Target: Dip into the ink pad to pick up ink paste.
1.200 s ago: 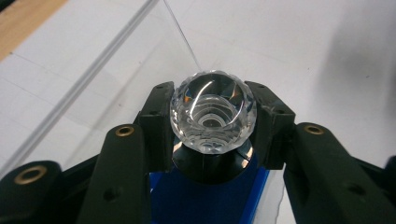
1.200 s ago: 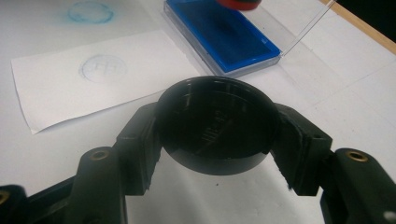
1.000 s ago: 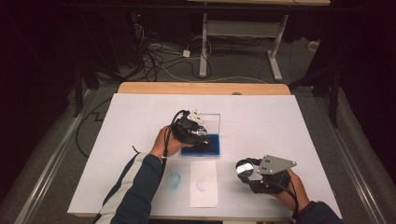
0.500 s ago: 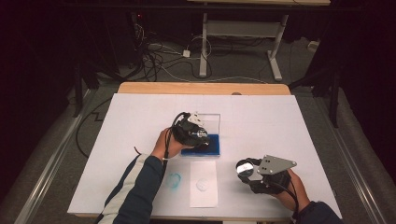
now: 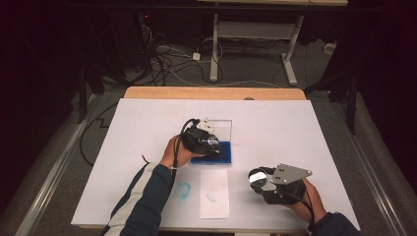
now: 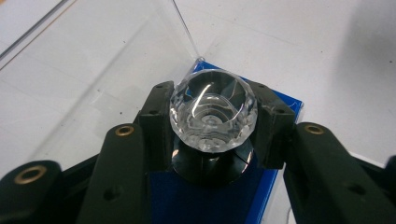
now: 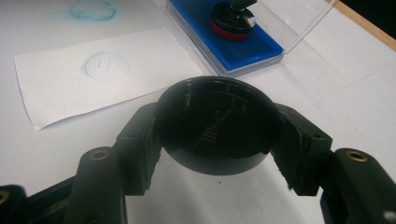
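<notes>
While the left gripper [image 6: 212, 140] clamps its two black jaws on the clear faceted knob of a stamp [image 6: 213, 109], the stamp's black base rests on the blue ink pad [image 5: 220, 152] inside an open clear plastic case [image 5: 222, 129] — this case stands near the middle of the white table [image 5: 295, 128]. In the right gripper view, the right gripper [image 7: 215, 135] is closed on a round black cap [image 7: 215, 123], one jaw on each side of it, and it holds the cap above the table near the front edge, well apart from the case. Between the two hands lies a white paper slip [image 5: 215, 193] with a faint round blue print on it. Just beside the slip, on the table itself, there is a second blue ring mark [image 5: 183, 190].
</notes>
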The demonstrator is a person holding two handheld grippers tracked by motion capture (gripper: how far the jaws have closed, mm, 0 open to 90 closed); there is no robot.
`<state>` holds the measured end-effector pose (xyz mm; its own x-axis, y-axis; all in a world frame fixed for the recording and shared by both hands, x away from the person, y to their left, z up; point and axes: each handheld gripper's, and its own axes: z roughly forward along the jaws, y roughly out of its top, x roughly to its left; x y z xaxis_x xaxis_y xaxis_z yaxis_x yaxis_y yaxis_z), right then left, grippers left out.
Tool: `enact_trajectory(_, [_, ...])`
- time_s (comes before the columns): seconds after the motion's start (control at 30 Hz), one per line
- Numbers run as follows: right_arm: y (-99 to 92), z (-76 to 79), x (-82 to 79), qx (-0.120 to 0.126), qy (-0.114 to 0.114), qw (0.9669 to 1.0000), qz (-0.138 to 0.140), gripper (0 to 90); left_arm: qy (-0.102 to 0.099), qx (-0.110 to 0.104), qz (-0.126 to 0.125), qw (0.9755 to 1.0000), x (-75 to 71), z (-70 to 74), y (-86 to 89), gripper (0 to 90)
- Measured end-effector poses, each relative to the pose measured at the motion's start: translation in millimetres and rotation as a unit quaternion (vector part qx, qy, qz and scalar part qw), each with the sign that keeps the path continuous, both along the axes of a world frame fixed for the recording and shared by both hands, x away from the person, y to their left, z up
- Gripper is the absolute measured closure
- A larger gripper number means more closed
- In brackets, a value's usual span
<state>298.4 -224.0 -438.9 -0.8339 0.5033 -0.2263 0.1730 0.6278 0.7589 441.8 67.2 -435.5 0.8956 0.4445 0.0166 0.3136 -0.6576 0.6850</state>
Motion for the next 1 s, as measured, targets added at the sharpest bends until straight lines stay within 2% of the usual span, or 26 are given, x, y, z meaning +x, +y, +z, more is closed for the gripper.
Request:
enact_trajectory(0.2, [0.1, 0.3, -0.3, 0.004, -0.001, 1.0, 0.002, 38.2, 0.002, -0.01, 0.002, 0.9999, 0.1, -1.8, 1.2, 54.5])
enact_trajectory(0.7, [0.0, 0.2, -0.1, 0.004, -0.001, 1.0, 0.001, 38.1, -0.005, 0.005, 0.001, 1.0, -2.4, 0.0, 0.0, 54.5])
enact_trajectory(1.0, [0.5, 0.6, 0.7, 0.006, 0.0, 1.0, 0.001, 38.1, -0.004, -0.001, -0.001, 1.0, -1.9, -0.5, 1.5, 54.5])
